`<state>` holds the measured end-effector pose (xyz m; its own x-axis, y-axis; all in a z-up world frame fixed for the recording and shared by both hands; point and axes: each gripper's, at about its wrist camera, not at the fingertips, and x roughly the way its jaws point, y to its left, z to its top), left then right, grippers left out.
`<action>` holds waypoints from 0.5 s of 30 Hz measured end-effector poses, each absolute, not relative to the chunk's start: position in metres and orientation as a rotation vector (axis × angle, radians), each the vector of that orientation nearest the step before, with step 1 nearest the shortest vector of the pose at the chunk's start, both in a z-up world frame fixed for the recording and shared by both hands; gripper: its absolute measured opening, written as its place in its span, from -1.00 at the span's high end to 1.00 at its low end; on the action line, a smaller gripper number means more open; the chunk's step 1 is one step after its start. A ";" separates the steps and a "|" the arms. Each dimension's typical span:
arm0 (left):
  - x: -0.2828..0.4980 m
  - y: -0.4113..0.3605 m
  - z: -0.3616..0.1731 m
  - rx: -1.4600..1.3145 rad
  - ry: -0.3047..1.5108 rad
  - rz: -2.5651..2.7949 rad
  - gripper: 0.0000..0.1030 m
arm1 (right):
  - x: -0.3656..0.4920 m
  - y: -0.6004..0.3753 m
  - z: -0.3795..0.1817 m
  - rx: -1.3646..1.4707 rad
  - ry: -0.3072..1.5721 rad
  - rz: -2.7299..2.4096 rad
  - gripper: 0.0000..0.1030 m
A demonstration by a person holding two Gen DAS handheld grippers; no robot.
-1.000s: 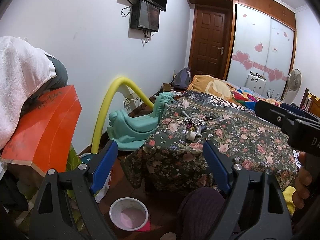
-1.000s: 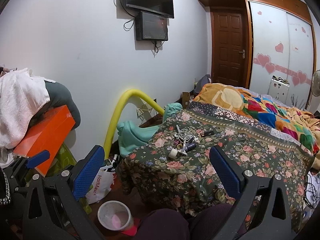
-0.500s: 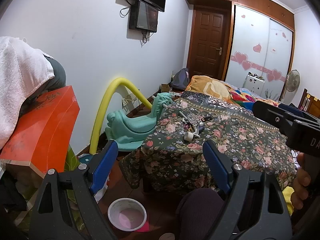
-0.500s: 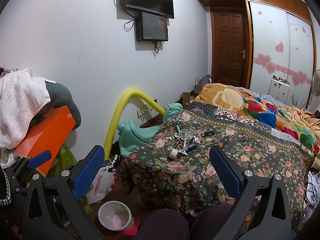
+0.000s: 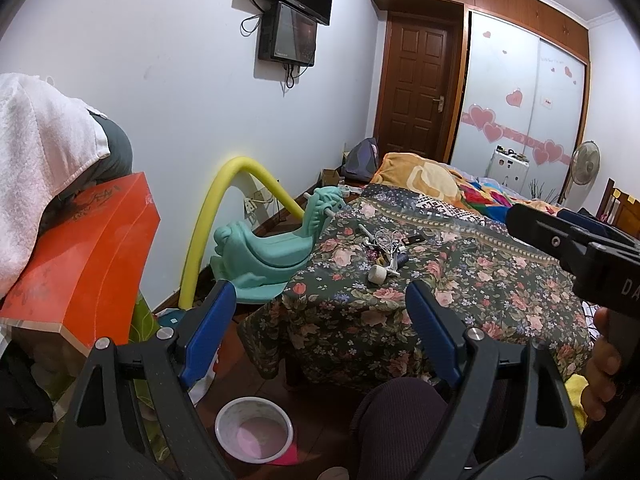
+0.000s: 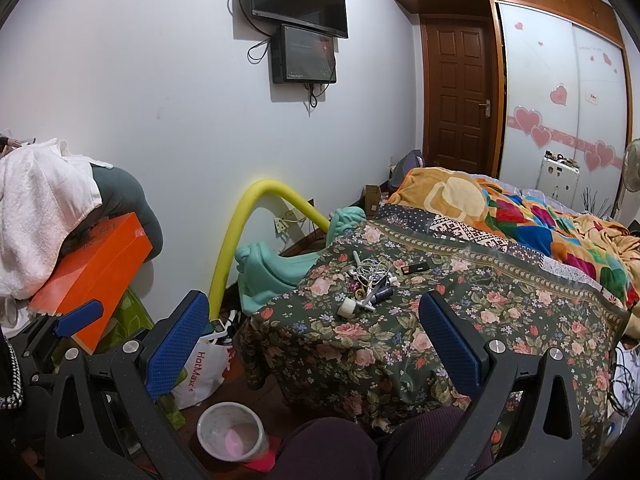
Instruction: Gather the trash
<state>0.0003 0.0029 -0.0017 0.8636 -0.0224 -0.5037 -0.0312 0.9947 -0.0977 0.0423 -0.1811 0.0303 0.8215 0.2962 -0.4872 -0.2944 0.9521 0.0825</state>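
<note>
- Ahead of me, a table under a dark floral cloth (image 6: 400, 332) butts against the bed; its near corner hangs toward my knees.
- Down on the floor by that corner stands a white bin (image 6: 233, 432) with a pinkish bottom, between the cloth edge and a white bag (image 6: 200, 368).
- My left gripper (image 5: 320, 332) is spread wide, holding nothing; my right gripper (image 6: 316, 332) likewise.
- Near the table's left edge lies the trash pile (image 6: 370, 284): tangled white cable, a small white roll, bits.
</note>
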 end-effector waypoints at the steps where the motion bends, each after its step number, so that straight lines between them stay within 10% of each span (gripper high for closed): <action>1: 0.000 0.004 -0.002 -0.107 0.529 0.004 -0.68 | 0.042 -0.182 0.030 0.004 0.519 0.314 -1.00; 15: 0.008 0.003 -0.003 -0.095 0.543 0.010 -0.68 | 0.050 -0.178 0.024 0.015 0.553 0.323 -1.00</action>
<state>0.0078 0.0027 -0.0032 0.8565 -0.0157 -0.5160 -0.0348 0.9955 -0.0881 0.0499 -0.1783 0.0244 0.8020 0.3054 -0.5133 -0.2975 0.9495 0.1000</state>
